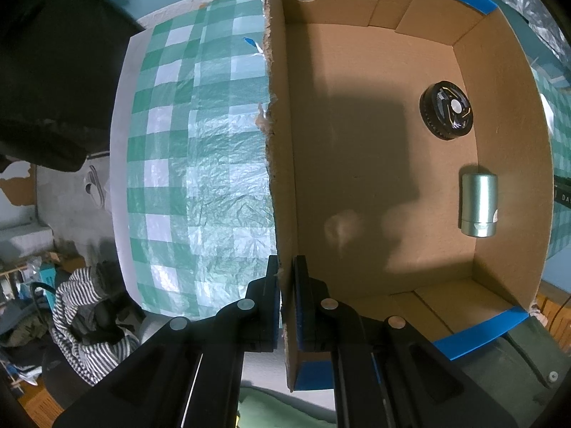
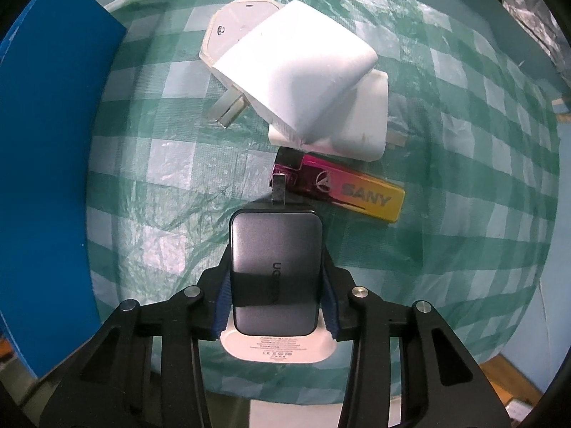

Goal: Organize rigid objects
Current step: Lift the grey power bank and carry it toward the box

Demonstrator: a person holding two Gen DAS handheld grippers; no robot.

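Chargers lie on the green checked tablecloth (image 2: 150, 192), seen only from the right wrist: a grey UGREEN charger (image 2: 274, 271) sits between the blue pads of the right gripper (image 2: 275, 297), which touch its two sides, atop a white adapter (image 2: 278, 351). Farther off, two white plug adapters (image 2: 299, 82) are stacked, with a pink-and-yellow SANY bar (image 2: 342, 189) just beside them. Only the left wrist shows inside the cardboard box (image 1: 374, 149): a black round part (image 1: 446, 110) and a silver cylinder (image 1: 478, 205) near its right wall. The left gripper (image 1: 285, 303) pinches the box's torn left wall, jaws narrow.
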